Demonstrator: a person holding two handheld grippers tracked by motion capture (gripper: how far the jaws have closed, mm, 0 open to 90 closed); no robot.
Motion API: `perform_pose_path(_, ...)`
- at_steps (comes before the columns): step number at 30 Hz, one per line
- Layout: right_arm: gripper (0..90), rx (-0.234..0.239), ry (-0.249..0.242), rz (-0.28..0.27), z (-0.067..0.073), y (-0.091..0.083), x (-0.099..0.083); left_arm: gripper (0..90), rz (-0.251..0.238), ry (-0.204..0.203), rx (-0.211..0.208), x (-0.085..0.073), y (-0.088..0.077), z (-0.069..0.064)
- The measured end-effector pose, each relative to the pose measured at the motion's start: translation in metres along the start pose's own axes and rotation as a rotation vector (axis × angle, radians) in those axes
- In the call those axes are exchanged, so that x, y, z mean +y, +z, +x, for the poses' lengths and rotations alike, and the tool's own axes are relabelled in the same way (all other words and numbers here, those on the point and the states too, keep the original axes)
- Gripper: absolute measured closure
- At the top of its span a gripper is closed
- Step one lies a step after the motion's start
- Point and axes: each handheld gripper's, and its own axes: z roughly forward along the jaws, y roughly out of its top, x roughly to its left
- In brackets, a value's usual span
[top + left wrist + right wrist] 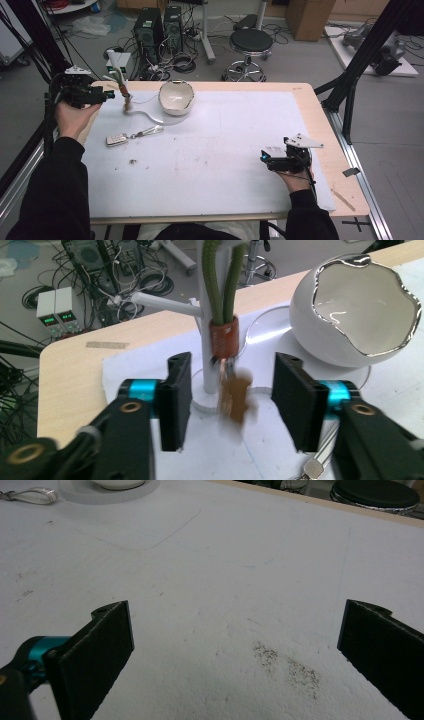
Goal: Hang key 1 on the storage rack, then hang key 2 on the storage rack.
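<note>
Hanging light and floppy between my released left tool's (pixel 232 405) pads, the brown charm (pixel 237 399) swings freely, so I'd pinch its stiffer red collar (pixel 223 338) above.

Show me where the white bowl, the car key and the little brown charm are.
white bowl (pixel 176 97), high view, inner wall.
car key (pixel 116 140), high view, fob body.
brown charm (pixel 239 399), left gripper view, blurred middle.

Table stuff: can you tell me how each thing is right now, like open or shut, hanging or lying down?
Left gripper: open, jaws apart on both sides of the charm, not pressing it.
Brown charm: hanging from the green cord, blurred.
Green cord: hanging on the white stand.
White stand: upright.
White bowl: empty, tilted.
Car key: lying flat.
Right gripper: open, nothing between the jaws.
</note>
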Motion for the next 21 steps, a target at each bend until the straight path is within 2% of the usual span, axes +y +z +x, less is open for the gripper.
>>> perform_pose_path(2,0.5,0.0,0.002,0.0,0.0,0.0,0.0,38.2,0.01,0.01,-0.021,0.0,0.0,-0.002)
perform_pose_path(5,0.5,0.001,0.003,0.001,0.0,0.0,0.0,25.5,0.053,0.05,-0.079,-0.001,0.002,-0.007)
perform_pose_path(6,0.5,0.002,0.004,0.002,0.0,0.0,0.0,20.2,0.053,0.05,-0.079,-0.001,0.002,-0.007)
perform_pose_path(7,0.5,0.001,0.005,0.002,0.0,0.0,0.0,15.2,0.071,0.075,-0.112,-0.003,0.004,-0.012)
perform_pose_path(8,0.5,0.001,0.005,0.002,0.0,0.0,0.0,13.7,0.071,0.075,-0.112,-0.003,0.004,-0.012)
perform_pose_path(9,0.5,0.001,0.004,0.003,0.0,0.0,0.0,13.7,0.069,0.099,-0.115,-0.003,0.006,-0.017)
perform_pose_path(12,0.5,0.002,0.006,0.004,0.0,0.0,0.0,11.6,0.061,0.119,-0.115,-0.001,0.01,-0.024)
perform_pose_path(21,0.5,0.0,0.008,0.009,-0.001,0.0,-0.001,10.2,0.099,0.174,-0.169,-0.004,0.024,-0.041)
